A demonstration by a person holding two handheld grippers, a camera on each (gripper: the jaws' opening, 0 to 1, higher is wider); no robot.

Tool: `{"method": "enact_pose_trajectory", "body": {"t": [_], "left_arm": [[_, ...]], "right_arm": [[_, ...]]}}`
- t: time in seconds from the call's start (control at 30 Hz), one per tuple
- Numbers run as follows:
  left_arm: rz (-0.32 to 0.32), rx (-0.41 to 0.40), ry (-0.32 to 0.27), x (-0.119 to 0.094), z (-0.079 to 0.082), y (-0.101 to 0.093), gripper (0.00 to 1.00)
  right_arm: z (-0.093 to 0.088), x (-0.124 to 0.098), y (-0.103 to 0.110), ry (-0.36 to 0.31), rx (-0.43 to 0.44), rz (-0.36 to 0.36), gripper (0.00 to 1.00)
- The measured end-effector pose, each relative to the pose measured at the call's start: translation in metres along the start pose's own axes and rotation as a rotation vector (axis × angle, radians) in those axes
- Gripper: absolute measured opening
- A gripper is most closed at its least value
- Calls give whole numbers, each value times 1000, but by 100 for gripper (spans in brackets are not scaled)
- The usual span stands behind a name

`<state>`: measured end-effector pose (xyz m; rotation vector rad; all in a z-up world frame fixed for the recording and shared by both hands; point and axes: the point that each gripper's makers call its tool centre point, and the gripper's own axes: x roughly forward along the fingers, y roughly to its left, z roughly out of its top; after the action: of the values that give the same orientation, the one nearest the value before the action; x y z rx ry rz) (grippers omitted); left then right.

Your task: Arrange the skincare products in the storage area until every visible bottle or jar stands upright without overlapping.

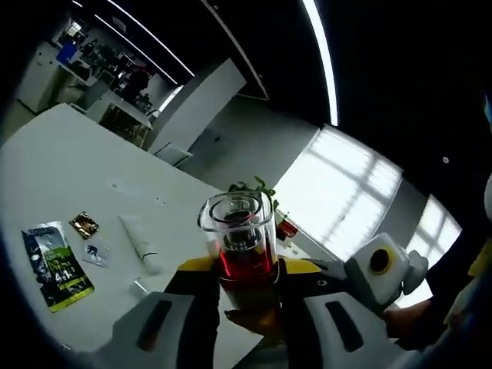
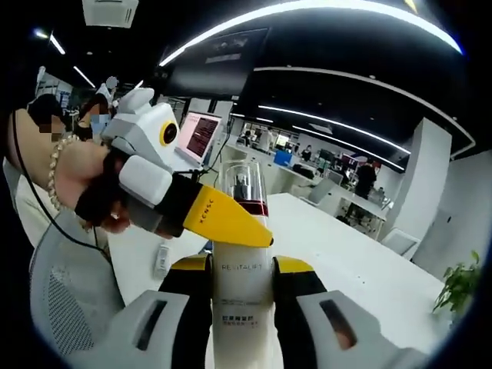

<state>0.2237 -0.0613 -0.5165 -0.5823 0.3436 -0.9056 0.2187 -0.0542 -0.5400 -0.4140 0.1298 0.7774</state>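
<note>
I'm seeing long ceiling light strips [image 2: 307,11] glowing hard white against a dark ceiling, bending into arcs under the fisheye. In the left gripper view the far windows [image 1: 350,196] are blowing out to pure white, and the tabletop [image 1: 69,169] is lying evenly lit with barely any shadow. The bottle's clear cap [image 1: 237,219] is catching small glints. Edges are smearing and darkening; near gripper parts are looking soft.

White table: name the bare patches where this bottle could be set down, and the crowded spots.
The white table is bare across its far stretch, beyond the white tube. It is crowded nearer: green sachet, small brown packet and tube lie close together. In the right gripper view, bare tabletop runs right of the held bottle, toward the plant.
</note>
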Motion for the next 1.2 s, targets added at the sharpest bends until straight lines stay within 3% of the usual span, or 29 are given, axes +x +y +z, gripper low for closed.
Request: {"method": "enact_pose_trajectory", "body": {"t": [0.2,0.33,0.43,0.57,0.63,0.73,0.83,1.0,1.13,1.2], "left_arm": [[-42,122,109,10,-9,-4,22],[-74,219,179,15,-15,-10,22],[-111,236,220,20,-21,-17,22],[-187,322,286,27,-37,-31,22],[-219,373,307,32,-41,-38,22],[-258,432,330,41,-44,-45,22],[-287,460,339,50,-45,-52,22],[-334,507,356,62,-42,-51,22],[-359,588,412,74,-51,-38,22],[-362,588,421,82,-55,-32,22]], "right_arm": [[-7,-7,4,-13,54,97,33],[-8,-16,3,-57,168,222,33],[-13,-25,4,-79,253,343,34],[-23,-29,6,-69,263,473,36],[-31,-30,2,-54,318,529,37],[-37,-29,-7,-53,343,549,41],[-39,-33,-9,-66,341,594,36],[-37,-34,-17,-104,331,535,34],[-53,-24,-29,-78,276,409,33],[-62,-19,-36,-65,267,345,34]]}}
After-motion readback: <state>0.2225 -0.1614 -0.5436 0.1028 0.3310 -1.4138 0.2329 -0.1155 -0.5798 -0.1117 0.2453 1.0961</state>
